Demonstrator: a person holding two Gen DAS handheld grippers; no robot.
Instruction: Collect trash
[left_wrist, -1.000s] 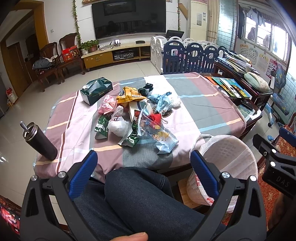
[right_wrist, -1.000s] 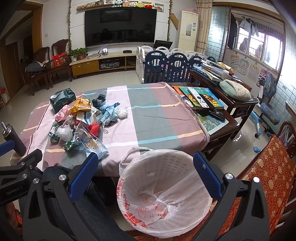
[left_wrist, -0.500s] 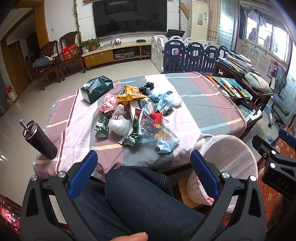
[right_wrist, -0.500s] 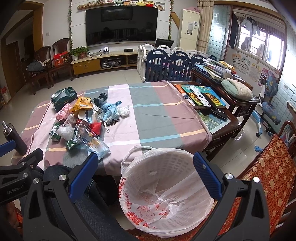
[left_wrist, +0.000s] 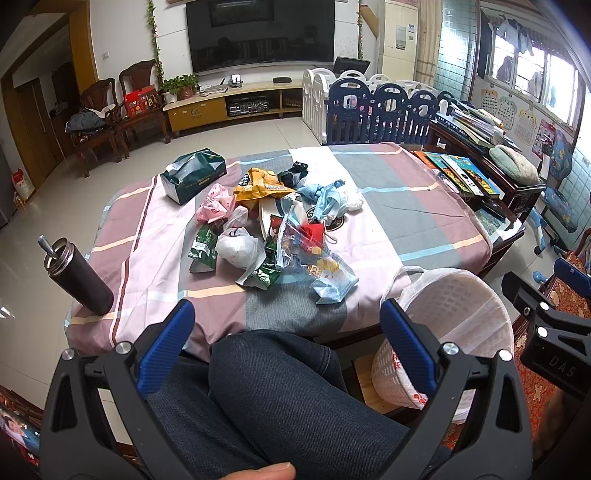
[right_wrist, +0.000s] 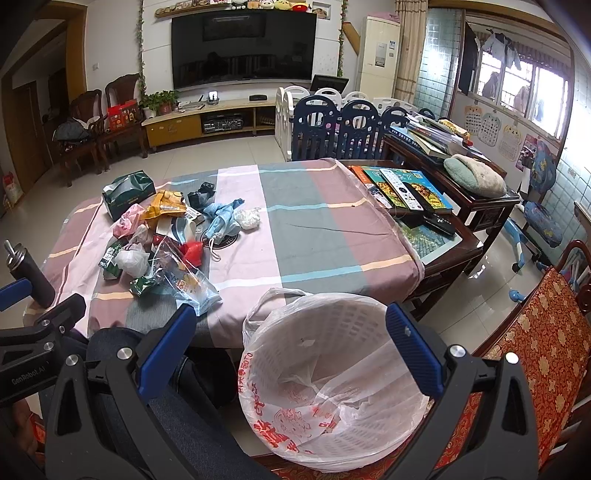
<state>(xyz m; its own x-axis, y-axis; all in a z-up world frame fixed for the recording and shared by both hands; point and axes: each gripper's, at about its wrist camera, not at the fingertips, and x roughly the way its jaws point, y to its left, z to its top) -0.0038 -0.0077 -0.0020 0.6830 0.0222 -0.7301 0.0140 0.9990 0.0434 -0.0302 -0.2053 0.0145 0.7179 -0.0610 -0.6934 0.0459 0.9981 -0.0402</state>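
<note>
A crumpled heap of trash (left_wrist: 273, 236), made of wrappers, plastic bags and blue masks, was seen mid-bench (left_wrist: 399, 206). The left gripper (left_wrist: 286, 325) and right gripper (right_wrist: 291, 328) were held wide, empty.

The left gripper (left_wrist: 282, 314) is spread wide, its blue-padded fingers (left_wrist: 166, 345) far apart with nothing between them, held low above the person's knee (left_wrist: 273, 369) in dark jeans. A thumb tip (left_wrist: 271, 470) shows at the bottom edge of the left wrist view. The right gripper (right_wrist: 288, 321) is likewise spread wide and empty, level beside the left one, its fingers (right_wrist: 413, 354) pointing forward.
</note>
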